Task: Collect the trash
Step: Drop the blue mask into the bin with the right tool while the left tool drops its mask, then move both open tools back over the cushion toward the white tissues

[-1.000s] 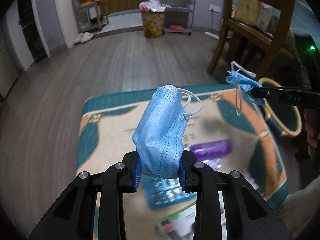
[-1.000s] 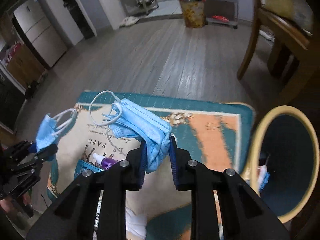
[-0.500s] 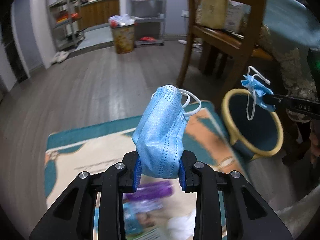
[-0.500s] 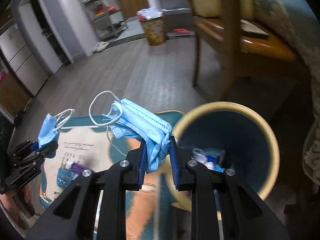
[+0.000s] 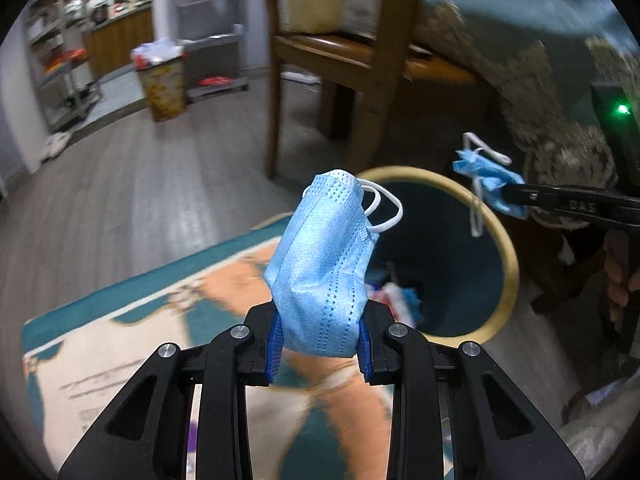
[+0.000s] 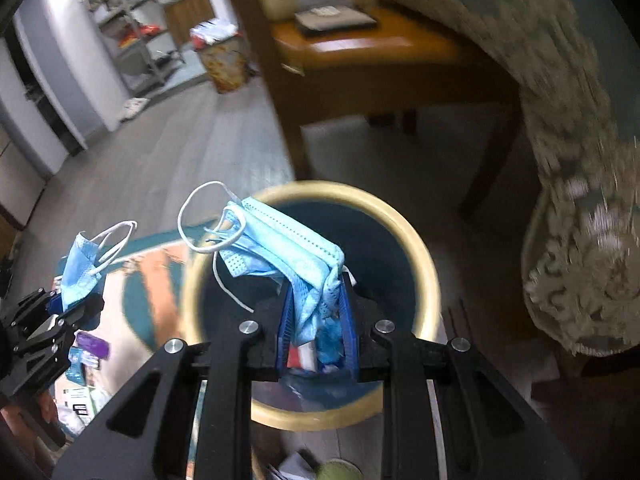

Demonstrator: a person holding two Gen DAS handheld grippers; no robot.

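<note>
My left gripper (image 5: 320,344) is shut on a folded blue face mask (image 5: 324,256) that stands up between its pads. It hangs over the mat's edge, just short of the round bin (image 5: 508,252) with a tan rim and dark blue inside. My right gripper (image 6: 316,332) is shut on a crumpled blue face mask (image 6: 288,248) with white loops, directly above the same bin (image 6: 428,276). Trash lies at the bin's bottom. Each gripper shows in the other's view: the right one (image 5: 516,200) at the right, the left one (image 6: 72,304) at the left.
A patterned teal and orange floor mat (image 5: 120,344) holds a purple bottle (image 6: 93,347) and paper scraps. A wooden chair (image 5: 360,64) stands behind the bin. A lace-edged cloth (image 6: 576,248) hangs to the right. A full trash can (image 5: 160,80) stands far off on the wood floor.
Both grippers have swept to the right from over the mat towards the bin, each still holding its mask. The right one now hangs over the bin's mouth.
</note>
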